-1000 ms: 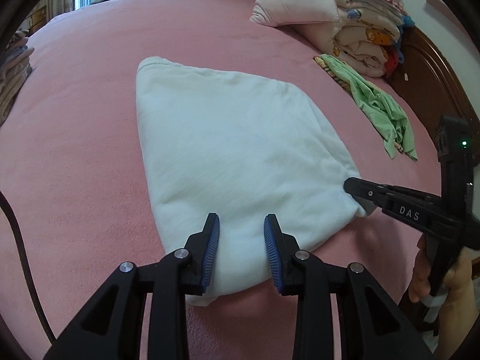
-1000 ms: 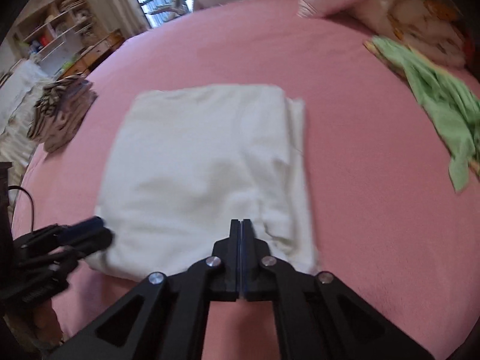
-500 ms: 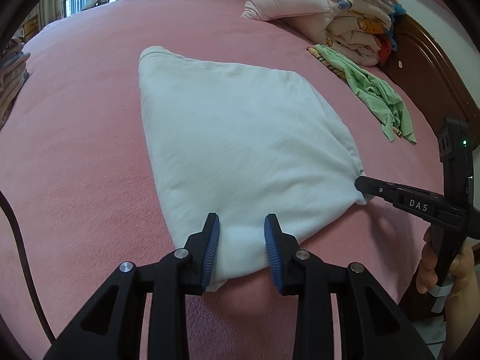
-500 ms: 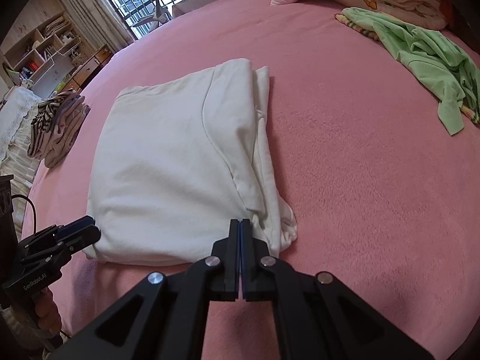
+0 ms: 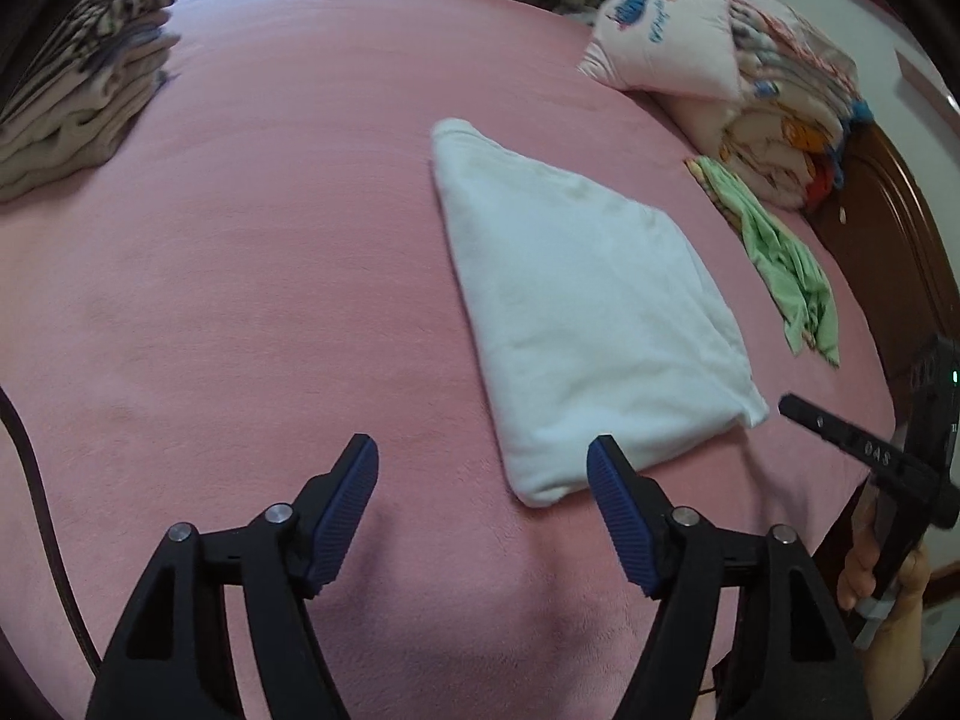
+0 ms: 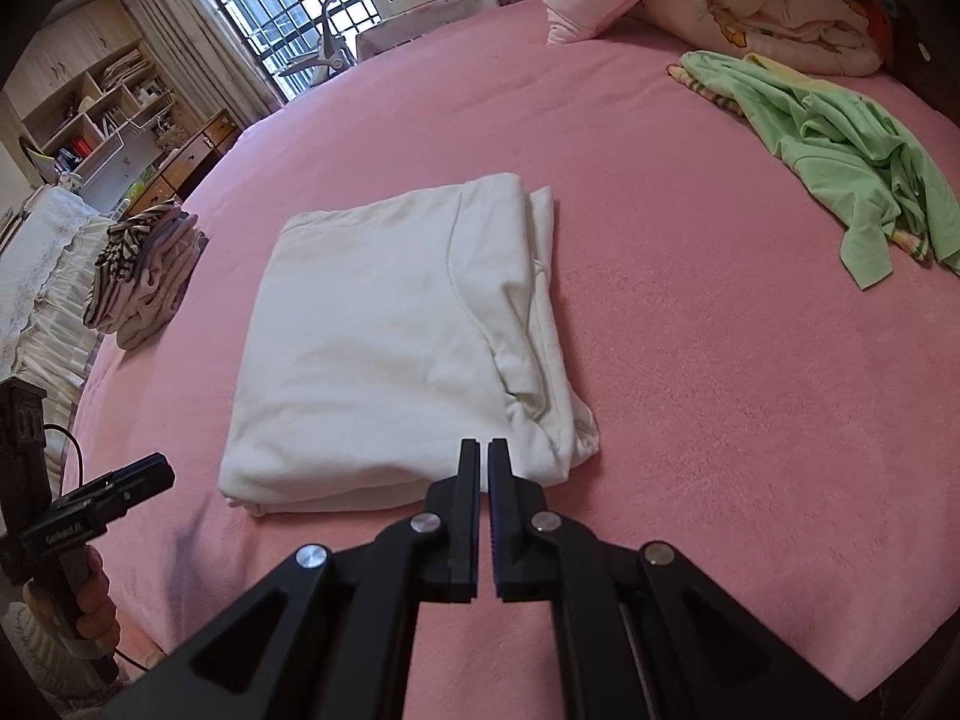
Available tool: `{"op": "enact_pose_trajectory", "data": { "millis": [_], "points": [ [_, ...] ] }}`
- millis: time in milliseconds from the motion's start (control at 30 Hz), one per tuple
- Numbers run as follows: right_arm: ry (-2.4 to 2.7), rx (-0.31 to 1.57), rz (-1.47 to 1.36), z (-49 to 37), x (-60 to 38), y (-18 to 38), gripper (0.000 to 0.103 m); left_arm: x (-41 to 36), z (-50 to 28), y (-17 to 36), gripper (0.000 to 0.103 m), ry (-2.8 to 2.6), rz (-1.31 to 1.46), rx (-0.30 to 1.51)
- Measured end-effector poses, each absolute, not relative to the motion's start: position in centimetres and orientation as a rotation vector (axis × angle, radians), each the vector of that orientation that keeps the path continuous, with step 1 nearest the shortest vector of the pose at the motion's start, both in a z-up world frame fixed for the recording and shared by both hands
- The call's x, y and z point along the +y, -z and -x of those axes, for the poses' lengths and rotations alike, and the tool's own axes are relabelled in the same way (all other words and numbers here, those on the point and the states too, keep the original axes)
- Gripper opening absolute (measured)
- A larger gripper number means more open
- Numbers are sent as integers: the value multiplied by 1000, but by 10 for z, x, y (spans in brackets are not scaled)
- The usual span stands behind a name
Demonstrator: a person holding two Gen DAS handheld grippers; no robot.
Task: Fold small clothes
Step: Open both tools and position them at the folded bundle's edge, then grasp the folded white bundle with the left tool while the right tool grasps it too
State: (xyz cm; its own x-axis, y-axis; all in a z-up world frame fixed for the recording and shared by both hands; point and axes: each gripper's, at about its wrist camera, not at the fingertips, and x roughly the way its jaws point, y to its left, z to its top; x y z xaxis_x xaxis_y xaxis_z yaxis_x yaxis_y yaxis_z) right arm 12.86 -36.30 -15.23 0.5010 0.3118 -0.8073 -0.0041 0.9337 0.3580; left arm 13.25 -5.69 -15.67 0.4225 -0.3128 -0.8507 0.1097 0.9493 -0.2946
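Observation:
A folded white garment (image 5: 588,312) lies flat on the pink bed; it also shows in the right wrist view (image 6: 396,348). My left gripper (image 5: 483,474) is open wide and empty, just off the garment's near-left corner. My right gripper (image 6: 485,450) stands at the garment's near edge with its jaws a narrow slit apart, holding nothing. It shows from the side in the left wrist view (image 5: 792,405), a little off the garment's right corner. The left gripper shows at the lower left of the right wrist view (image 6: 150,468).
A crumpled green garment (image 6: 840,138) lies at the right, also seen in the left wrist view (image 5: 780,258). A stack of folded clothes (image 5: 72,114) sits at the bed's left edge (image 6: 144,270). Pillows and quilts (image 5: 750,78) are piled by the wooden headboard (image 5: 900,240).
My left gripper opened wider and drew back to the left, off the garment. My right gripper let go of the garment's corner and parted slightly. The garment now lies flat.

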Motion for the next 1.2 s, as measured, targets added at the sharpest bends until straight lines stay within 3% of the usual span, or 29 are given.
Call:
{"op": "enact_pose_trajectory", "data": {
  "millis": [133, 167, 267, 300, 500, 633, 1200],
  "points": [
    [-206, 1030, -328, -132, -358, 141, 4, -45, -142, 146, 76, 247, 259, 1090],
    [-201, 1030, -324, -133, -358, 139, 11, -46, -146, 143, 78, 244, 259, 1083],
    [-173, 1012, -310, -136, -358, 132, 43, -49, -157, 134, 84, 228, 235, 1060],
    [-163, 1002, -306, -138, -358, 130, 47, -52, -161, 132, 85, 224, 228, 1054],
    [-159, 986, -275, -151, -359, 120, 47, -64, -191, 119, 89, 207, 204, 1047],
    [-155, 980, -235, -158, -355, 117, 47, -72, -208, 116, 100, 213, 214, 1055],
    [-154, 1047, -208, -198, -356, 145, 52, -84, -280, 162, 102, 267, 241, 1144]
  ]
}}
